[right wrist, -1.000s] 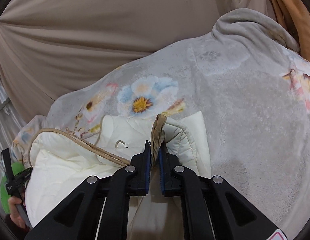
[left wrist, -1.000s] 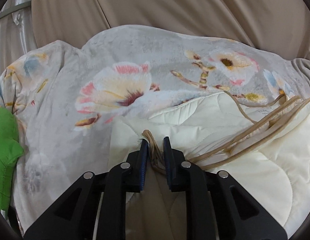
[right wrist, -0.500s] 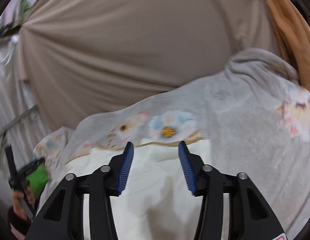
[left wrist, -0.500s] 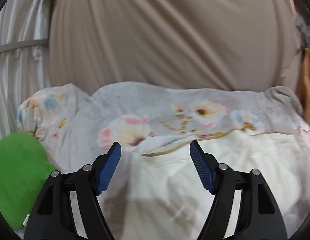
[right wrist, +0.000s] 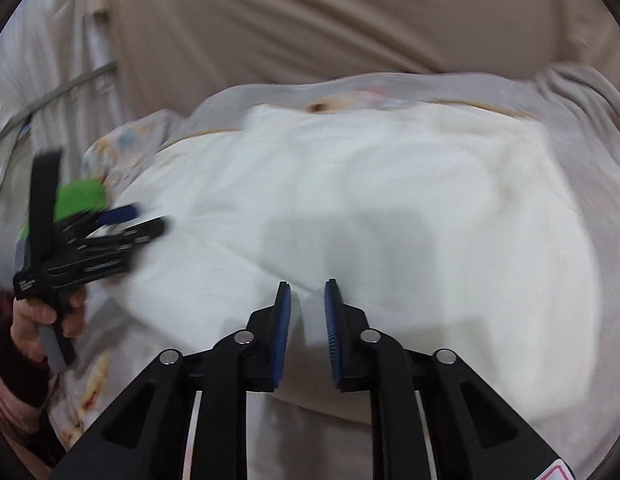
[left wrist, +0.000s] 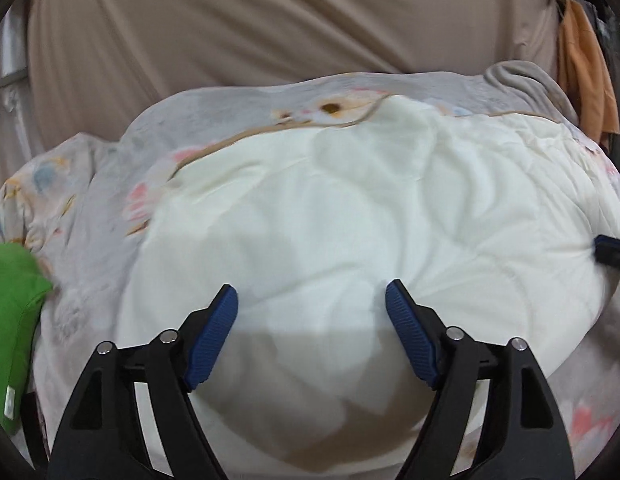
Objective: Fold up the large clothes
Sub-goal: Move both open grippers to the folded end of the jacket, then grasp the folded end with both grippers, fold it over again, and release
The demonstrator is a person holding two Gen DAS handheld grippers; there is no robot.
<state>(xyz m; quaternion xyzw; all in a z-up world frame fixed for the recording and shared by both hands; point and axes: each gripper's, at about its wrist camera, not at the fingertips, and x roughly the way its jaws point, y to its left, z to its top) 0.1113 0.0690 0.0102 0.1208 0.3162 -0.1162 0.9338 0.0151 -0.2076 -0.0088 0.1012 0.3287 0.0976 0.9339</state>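
**Op A:** Two views to go through. On the left wrist I see my left gripper (left wrist: 311,314) with its blue pads (left wrist: 214,334) wide apart and opening further, nothing between them. The cream quilted garment (left wrist: 350,216) lies spread below it, on the floral grey blanket (left wrist: 110,184). A green item (left wrist: 10,320) sits at the left edge.

**Op B:** And the right wrist?

**Op A:** My right gripper (right wrist: 307,298) has its jaws close together and closing, with a narrow gap and no cloth pinched that I can see. The garment (right wrist: 390,200) fills the middle of the blanket (right wrist: 582,152), brown trim along its far edge. The left gripper (right wrist: 110,220) shows blurred at the left, in a hand (right wrist: 38,320).

**Op B:** Which step, then?

**Op A:** I judge one fold is laid and both tools are free. Next I need a fresh edge or corner for each gripper, near side probably, and a clean pinch through the thick padding.
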